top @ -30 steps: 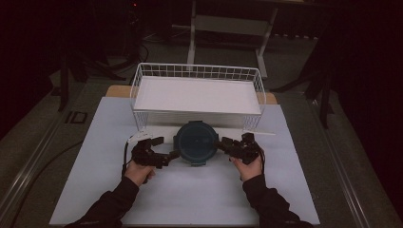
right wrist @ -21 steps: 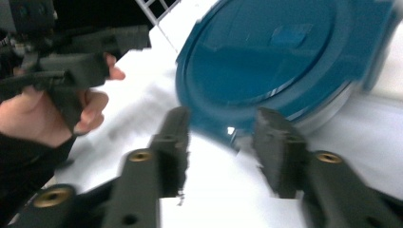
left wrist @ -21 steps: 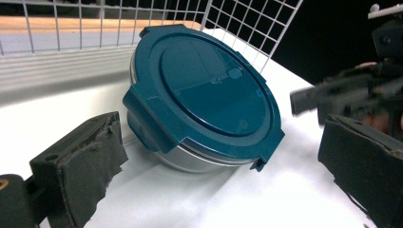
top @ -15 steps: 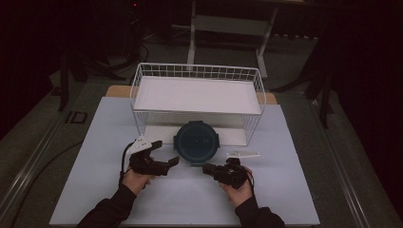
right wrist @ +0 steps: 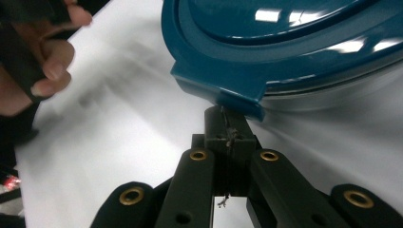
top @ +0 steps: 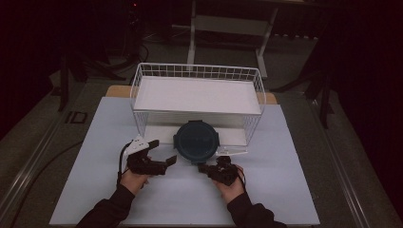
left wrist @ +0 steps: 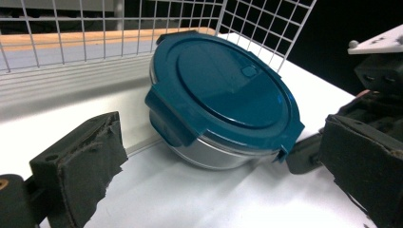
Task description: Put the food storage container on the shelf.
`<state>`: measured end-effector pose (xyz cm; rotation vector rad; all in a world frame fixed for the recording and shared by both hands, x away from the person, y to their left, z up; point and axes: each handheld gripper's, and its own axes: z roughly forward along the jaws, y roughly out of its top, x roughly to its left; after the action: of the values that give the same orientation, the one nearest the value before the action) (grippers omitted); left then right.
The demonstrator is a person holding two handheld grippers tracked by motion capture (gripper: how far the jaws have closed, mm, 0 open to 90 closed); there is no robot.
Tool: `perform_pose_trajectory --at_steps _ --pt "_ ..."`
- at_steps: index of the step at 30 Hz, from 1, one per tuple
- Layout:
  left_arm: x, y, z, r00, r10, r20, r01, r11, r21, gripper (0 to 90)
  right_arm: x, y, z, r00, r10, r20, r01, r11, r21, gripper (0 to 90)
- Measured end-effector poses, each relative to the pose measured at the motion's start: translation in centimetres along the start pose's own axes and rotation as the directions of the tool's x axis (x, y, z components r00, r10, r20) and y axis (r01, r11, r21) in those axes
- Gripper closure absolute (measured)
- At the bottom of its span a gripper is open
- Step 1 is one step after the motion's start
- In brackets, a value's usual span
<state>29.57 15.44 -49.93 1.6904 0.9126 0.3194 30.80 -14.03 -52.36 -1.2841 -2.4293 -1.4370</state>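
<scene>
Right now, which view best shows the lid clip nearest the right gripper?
The right gripper view: the teal clip on the container sits close up, just past the shut tips of the right gripper. The left gripper view shows that clip small at the lid's rim. In the high view the container shows whole, its clips too small to read.

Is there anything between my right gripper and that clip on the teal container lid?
Nothing visible. The right gripper, jaws shut, sits with its tips right under the lid clip of the container, only bare white table around.
</scene>
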Motion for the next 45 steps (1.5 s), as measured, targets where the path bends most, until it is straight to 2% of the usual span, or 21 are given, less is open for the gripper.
perform_pose_trajectory --at_steps 2,7,13,27,45 --pt "0.0 0.0 0.0 1.0 0.001 0.001 -0.001 1.0 -0.006 1.8 0.0 0.4 -0.1 0.9999 -0.003 -0.011 0.002 0.9999 -0.017 89.9" --pt "0.2 0.0 0.0 1.0 -0.005 -0.003 0.005 1.0 -0.002 1.8 0.2 1.4 -0.1 0.9999 -0.014 -0.002 0.014 0.9987 -0.048 89.9" --pt "-0.1 0.0 -0.1 1.0 0.007 0.003 -0.007 1.0 -0.003 1.8 0.1 1.6 -0.1 0.9998 0.005 -0.018 -0.006 0.9985 -0.054 89.9" --pt "-0.1 -0.1 0.0 1.0 0.004 0.005 -0.004 1.0 -0.003 1.8 -0.2 2.0 0.3 0.9998 0.016 -0.012 -0.017 0.9981 -0.06 89.9" --pt "-0.1 -0.2 0.0 1.0 0.004 0.004 -0.004 1.0 0.002 1.8 -1.5 4.3 1.9 0.9989 0.022 0.04 -0.018 0.9963 -0.084 89.8"
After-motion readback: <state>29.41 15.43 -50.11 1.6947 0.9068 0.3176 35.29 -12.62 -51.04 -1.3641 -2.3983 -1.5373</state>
